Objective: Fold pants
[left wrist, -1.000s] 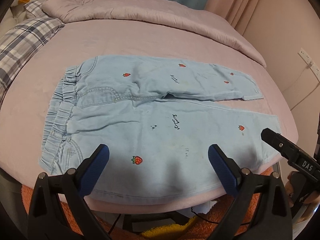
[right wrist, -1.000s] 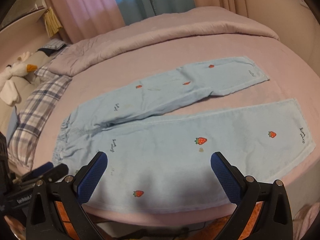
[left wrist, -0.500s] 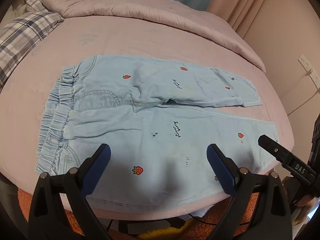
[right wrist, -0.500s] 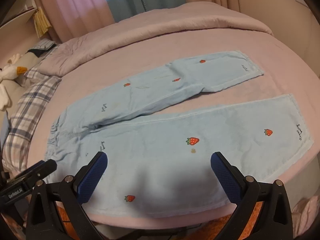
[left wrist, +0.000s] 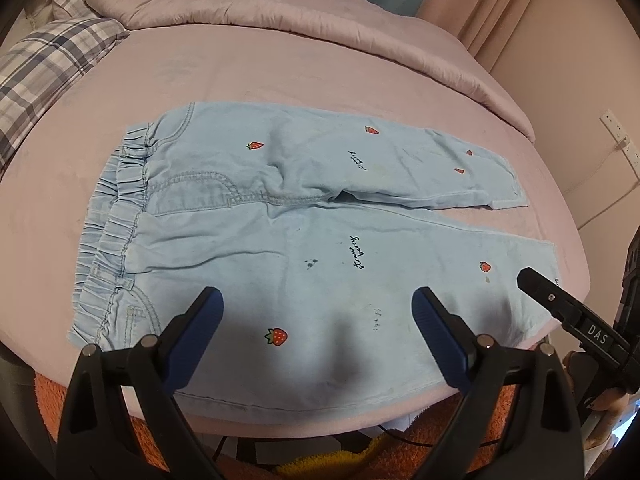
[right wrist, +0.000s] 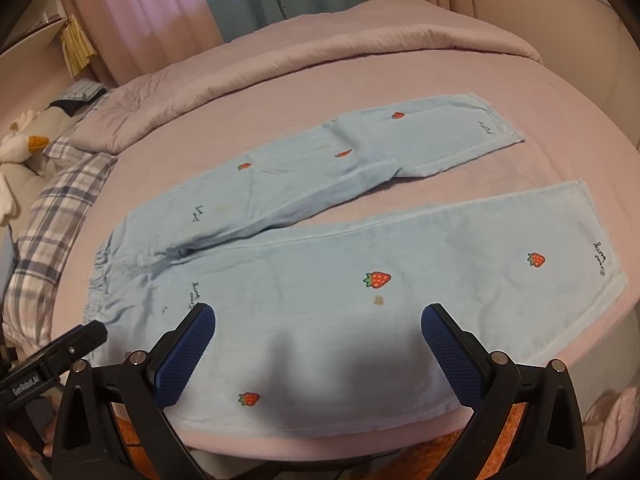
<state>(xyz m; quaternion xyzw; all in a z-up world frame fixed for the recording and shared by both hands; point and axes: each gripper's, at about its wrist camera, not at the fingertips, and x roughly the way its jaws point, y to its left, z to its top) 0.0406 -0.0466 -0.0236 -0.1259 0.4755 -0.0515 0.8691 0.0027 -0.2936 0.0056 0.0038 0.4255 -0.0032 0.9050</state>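
Note:
Light blue pants with red strawberry prints lie flat on the pink bed, waistband to the left and both legs spread to the right; they also show in the right wrist view. My left gripper is open and empty, hovering over the near leg close to the waist. My right gripper is open and empty over the near leg's middle. One finger of the right gripper shows at the left wrist view's right edge. One finger of the left gripper shows at the right wrist view's left edge.
A folded pink duvet lies along the far side of the bed. Plaid pillows sit at the far left, with a stuffed toy beyond. Orange towel lies below the bed's near edge. A wall with a socket is at right.
Both grippers have moved forward and a little lower over the pants, so the pants look nearer. Both stay open.

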